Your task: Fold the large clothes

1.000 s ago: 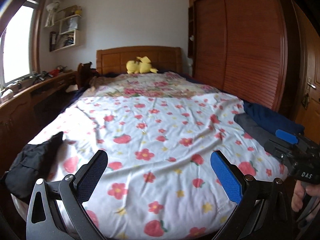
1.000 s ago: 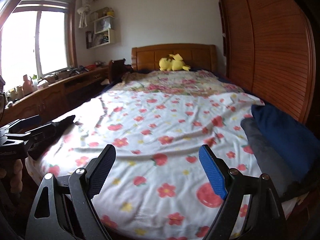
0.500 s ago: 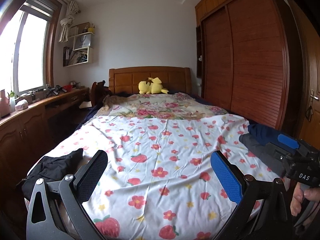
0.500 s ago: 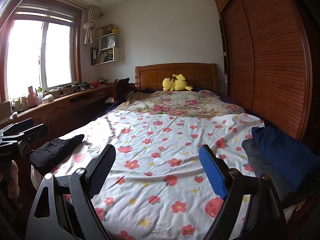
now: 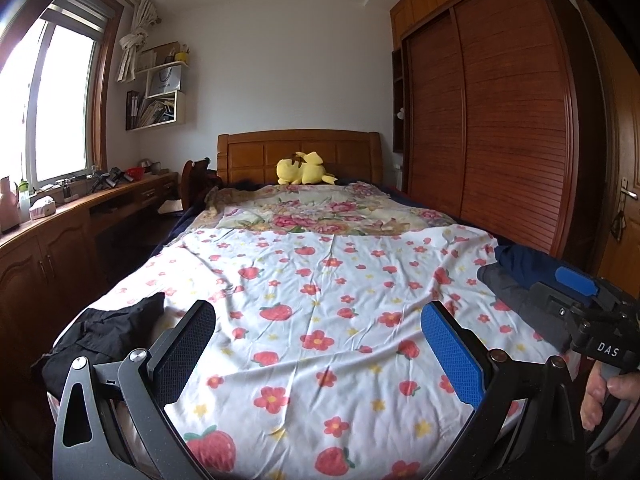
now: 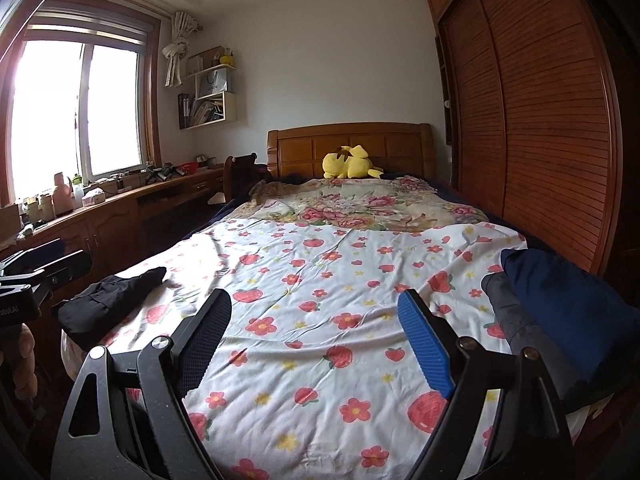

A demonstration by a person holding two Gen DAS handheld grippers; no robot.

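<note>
1. In the left wrist view, the left gripper [image 5: 316,344] is filling the bottom of the frame with its fingers [image 5: 450,354] spread wide apart and nothing between them, hovering over the foot of the bed [image 5: 320,280].
2. A black garment [image 5: 100,340] is lying crumpled at the lower left of this frame, on the bed's corner. A grey garment [image 5: 516,300] and a navy garment [image 5: 520,260] are sitting at the right edge, half hidden behind the right gripper [image 5: 576,300].
3. This view alone is showing the hand [image 5: 604,396] squeezing the right gripper's handle at the lower right. From here I cannot tell how the right gripper's fingers stand.
4. In the right wrist view, the right gripper [image 6: 316,332] is likewise holding its fingers [image 6: 424,344] well apart and empty above the bed [image 6: 340,280].
5. Here the navy garment [image 6: 568,312] is showing far more fully at the right edge, lying on top of the grey garment [image 6: 508,320]. The black garment [image 6: 108,296] is sitting at middle left, and the left gripper [image 6: 36,276] is peeking in at the left edge.
6. All three pieces are looking soft, limp and light, so they will probably sag and bunch when lifted. Pinching a hem or shoulder seam with each gripper is likely the best hold, since a middle pinch would only gather cloth.
7. The navy piece is looking bulky, so it may want dragging flat onto the open sheet first.
</note>
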